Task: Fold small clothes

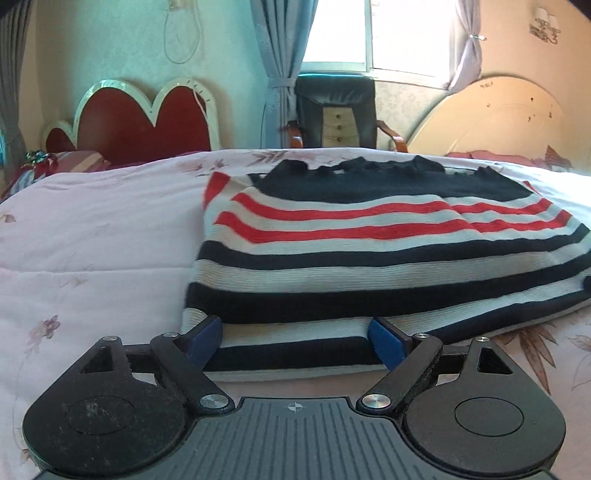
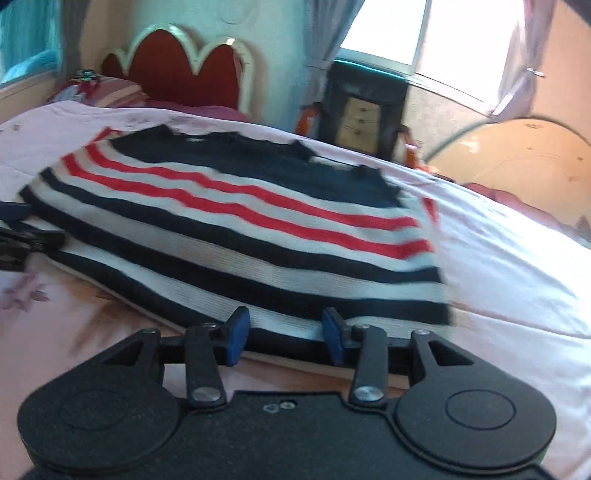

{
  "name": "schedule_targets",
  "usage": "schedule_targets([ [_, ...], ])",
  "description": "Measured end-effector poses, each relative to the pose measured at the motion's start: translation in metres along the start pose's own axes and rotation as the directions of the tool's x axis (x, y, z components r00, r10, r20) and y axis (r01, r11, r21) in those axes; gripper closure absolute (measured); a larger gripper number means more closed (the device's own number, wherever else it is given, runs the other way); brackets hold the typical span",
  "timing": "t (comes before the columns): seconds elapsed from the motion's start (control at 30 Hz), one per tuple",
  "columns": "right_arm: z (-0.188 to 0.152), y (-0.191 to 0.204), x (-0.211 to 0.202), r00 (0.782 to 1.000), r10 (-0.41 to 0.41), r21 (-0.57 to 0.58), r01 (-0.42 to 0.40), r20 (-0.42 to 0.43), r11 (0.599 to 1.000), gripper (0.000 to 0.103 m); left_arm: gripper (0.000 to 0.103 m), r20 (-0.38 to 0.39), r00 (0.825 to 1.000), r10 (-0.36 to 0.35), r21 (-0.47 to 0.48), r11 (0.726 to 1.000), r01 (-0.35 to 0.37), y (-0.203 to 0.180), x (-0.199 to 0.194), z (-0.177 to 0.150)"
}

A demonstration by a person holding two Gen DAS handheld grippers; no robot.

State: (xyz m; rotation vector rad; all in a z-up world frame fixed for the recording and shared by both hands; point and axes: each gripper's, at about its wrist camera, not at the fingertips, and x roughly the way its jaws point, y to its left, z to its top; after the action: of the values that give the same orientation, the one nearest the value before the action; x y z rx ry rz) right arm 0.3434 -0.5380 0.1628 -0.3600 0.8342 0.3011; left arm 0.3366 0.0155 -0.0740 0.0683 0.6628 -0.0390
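I see a striped knit top (image 1: 369,251) lying flat on a bed (image 1: 92,240) covered with a pale pink quilt printed with leaves and flowers. The top has a dark navy band at its far edge, then red and white stripes, then navy and white stripes toward the edge closest to me. In the left wrist view, my left gripper (image 1: 295,341) sits at the near hem toward the top's left corner, its 2 blue-padded fingers (image 1: 207,332) spread wide, with the hem's navy and white stripes showing between them; I cannot tell whether the pads touch the cloth, and they are not pinching it. In the right wrist view, which is somewhat blurred, my right gripper (image 2: 284,338) is at the same near hem toward the right corner, its blue pads (image 2: 236,336) parted about halfway, with the navy edge of the hem visible in the gap and nothing clamped. At the left edge of that view, dark parts of the left gripper show beside the top's left corner. Beyond the bed stand a red scalloped headboard (image 1: 144,122) with a white rim, a dark chair (image 1: 336,110) with wooden arms, blue curtains (image 1: 280,66) and a bright window (image 1: 373,33).
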Motion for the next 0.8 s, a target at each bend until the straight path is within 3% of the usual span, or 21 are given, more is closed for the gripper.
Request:
schedule_targets([
  [0.03, -0.006, -0.02, -0.002, 0.999, -0.042, 0.043, 0.043, -0.016, 0.998, 0.063, 0.017, 0.001, 1.0, -0.009, 0.004, 1.0, 0.009, 0.003, 0.0, 0.0],
  [0.13, -0.018, -0.061, -0.006, 0.999, 0.037, 0.175, -0.033, -0.021, 0.984, 0.063, 0.017, 0.004, 1.0, 0.017, 0.033, 0.999, -0.017, -0.005, 0.004, 0.0],
  [0.23, -0.013, -0.047, -0.002, 0.999, -0.007, 0.102, 0.011, -0.042, 0.995, 0.063, 0.017, -0.009, 1.0, 0.017, -0.002, 1.0, -0.017, -0.004, 0.006, 0.004],
  [0.37, -0.018, -0.055, -0.002, 0.999, 0.023, 0.152, -0.019, -0.029, 0.988, 0.063, 0.017, -0.014, 1.0, 0.006, 0.011, 1.0, -0.006, -0.002, 0.008, 0.004],
  [0.53, -0.008, -0.051, -0.006, 0.999, 0.012, 0.136, -0.006, -0.045, 0.991, 0.063, 0.017, -0.014, 0.999, 0.049, 0.032, 0.998, -0.049, -0.007, 0.0, 0.008],
  [0.6, -0.005, -0.053, -0.015, 1.0, 0.012, 0.17, -0.011, -0.006, 0.985, 0.061, 0.017, -0.026, 0.998, 0.049, 0.03, 0.998, -0.049, -0.004, 0.002, 0.004],
  [0.7, -0.014, -0.053, -0.003, 0.999, 0.024, 0.172, -0.016, -0.047, 0.985, 0.063, 0.014, -0.023, 0.999, 0.046, 0.021, 0.999, -0.045, -0.001, 0.005, 0.002],
  [0.8, -0.018, -0.05, -0.003, 1.0, 0.011, 0.153, -0.007, -0.024, 0.988, 0.063, 0.01, -0.031, 0.999, 0.044, 0.005, 0.999, -0.044, 0.002, 0.008, 0.002],
])
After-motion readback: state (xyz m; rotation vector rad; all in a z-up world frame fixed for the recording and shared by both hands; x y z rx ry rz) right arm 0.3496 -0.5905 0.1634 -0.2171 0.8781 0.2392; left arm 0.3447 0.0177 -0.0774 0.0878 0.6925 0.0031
